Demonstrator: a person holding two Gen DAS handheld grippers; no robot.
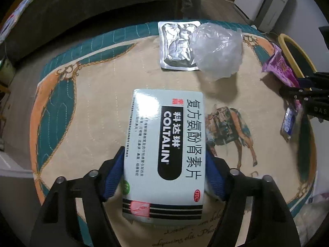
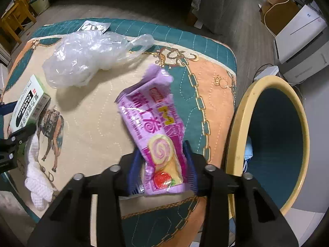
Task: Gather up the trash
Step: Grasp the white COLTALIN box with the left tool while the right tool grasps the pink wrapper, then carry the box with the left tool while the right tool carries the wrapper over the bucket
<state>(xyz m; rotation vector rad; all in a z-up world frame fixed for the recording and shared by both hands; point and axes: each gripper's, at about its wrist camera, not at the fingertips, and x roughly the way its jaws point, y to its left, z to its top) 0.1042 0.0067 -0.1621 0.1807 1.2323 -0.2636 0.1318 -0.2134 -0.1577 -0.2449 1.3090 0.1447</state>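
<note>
left gripper (image 1: 164, 177) jaws clamped on the sides of a medicine box (image 1: 164, 154), blue pads (image 1: 112, 177) pressed to both long edges. box reads "coltalin" in white on a black band, big chinese lettering beside it, red "otc" oval near the bottom corner, black stripes across the near end. it sits above the quilted cover (image 1: 92, 94), next to a printed horse (image 1: 232, 127). beyond it: a foil pouch (image 1: 176, 45) with a crumpled clear plastic bag (image 1: 218, 49) overlapping its right edge. in the right wrist view a white cloth (image 2: 39, 181) lies near the cover's left edge. right gripper (image 2: 162, 168) jaws closed on the lower end of a purple snack wrapper (image 2: 152, 127), printed with chinese characters, a pink swirl roll cake and a strawberry; small text too blurred to read. wrapper is held just above the cover, near its right edge. just right of it a bin (image 2: 267, 144), yellow rim, dark blue inside, something blue already in it
</note>
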